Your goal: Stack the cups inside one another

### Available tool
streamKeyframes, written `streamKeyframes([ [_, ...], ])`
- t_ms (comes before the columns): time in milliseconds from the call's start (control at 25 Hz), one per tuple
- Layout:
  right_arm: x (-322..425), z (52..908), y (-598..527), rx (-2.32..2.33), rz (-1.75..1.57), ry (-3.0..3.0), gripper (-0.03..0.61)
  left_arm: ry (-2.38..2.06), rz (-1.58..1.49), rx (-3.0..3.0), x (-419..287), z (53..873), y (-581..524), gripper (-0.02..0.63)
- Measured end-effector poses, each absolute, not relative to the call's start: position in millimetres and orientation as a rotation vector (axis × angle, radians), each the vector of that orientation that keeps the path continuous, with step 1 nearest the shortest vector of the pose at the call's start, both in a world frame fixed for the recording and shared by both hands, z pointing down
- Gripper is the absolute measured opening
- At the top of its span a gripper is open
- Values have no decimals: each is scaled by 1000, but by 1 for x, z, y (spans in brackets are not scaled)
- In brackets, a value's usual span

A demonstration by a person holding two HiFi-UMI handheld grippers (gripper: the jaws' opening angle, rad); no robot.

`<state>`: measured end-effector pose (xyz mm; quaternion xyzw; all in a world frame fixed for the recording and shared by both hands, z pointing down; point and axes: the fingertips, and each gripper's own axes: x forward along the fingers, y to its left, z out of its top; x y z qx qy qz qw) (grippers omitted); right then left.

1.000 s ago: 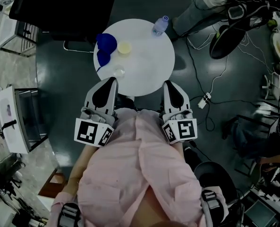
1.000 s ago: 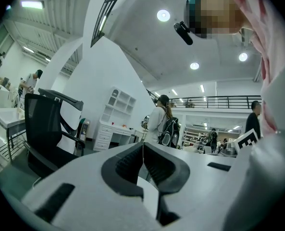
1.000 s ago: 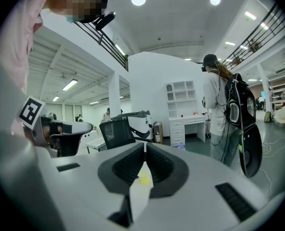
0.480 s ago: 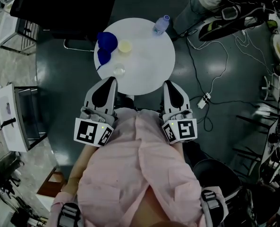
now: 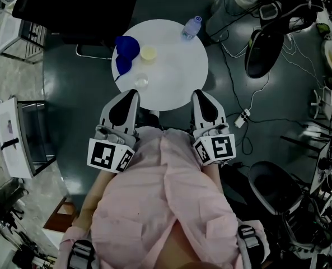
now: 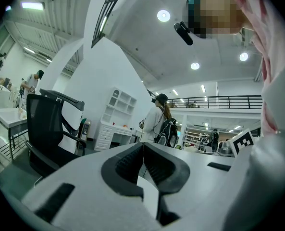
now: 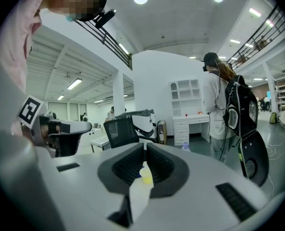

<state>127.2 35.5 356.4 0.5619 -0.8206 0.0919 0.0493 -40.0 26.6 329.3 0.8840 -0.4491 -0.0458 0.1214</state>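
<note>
1. Round white table (image 5: 177, 77): viewed from above in the head view, set on a dark floor, its near rim just ahead of both grippers.

2. Upper blue cup (image 5: 127, 48): placed at the table's left rim.

3. Lower blue cup (image 5: 122, 67): placed at the same rim, nearer the person, touching the upper blue cup. Whether either blue cup is upright cannot be told.

4. Yellow cup (image 5: 148, 54): stood mouth up, just beside the upper blue cup on its right.

5. Clear cup (image 5: 141, 82): stood alone, nearer the person than the other three cups and near the tips of the left gripper.

6. Bottle (image 5: 191, 28): clear with a blue cap, placed at the table's far right rim, well apart from the cups.

7. Left gripper (image 6: 143, 147): held level at the near left of the table. Its jaws are pressed together and nothing is clamped between them.

8. Right gripper (image 7: 145, 146): held at the near right of the table. Its jaws are closed against each other and nothing is gripped. In the right gripper view the yellow cup is glimpsed on the table beyond the slot under the jaw tips.

9. Black chair (image 5: 70, 10): placed beyond the table, at its far left.

10. Pink shirt (image 5: 160, 206): worn by the person holding both grippers.
</note>
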Motion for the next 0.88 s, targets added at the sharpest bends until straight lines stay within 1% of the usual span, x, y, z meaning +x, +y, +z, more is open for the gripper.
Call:
streamKeyframes([
  [280,100,372,6,1584,327,-2533,40,-1343,-139,2573,-46,327,29,19],
  [320,93,377,0,1553,341,-2542,49,-1350,-139,2570,-47,327,29,20],
  [400,79,391,-12,1486,380,-2554,104,-1365,-140,2565,-51,327,29,19],
  [640,52,444,-42,1334,502,-2507,107,-1397,-139,2555,-57,326,31,18],
  [880,32,516,-54,1169,622,-2371,107,-1424,-134,2536,-62,328,27,18],
])
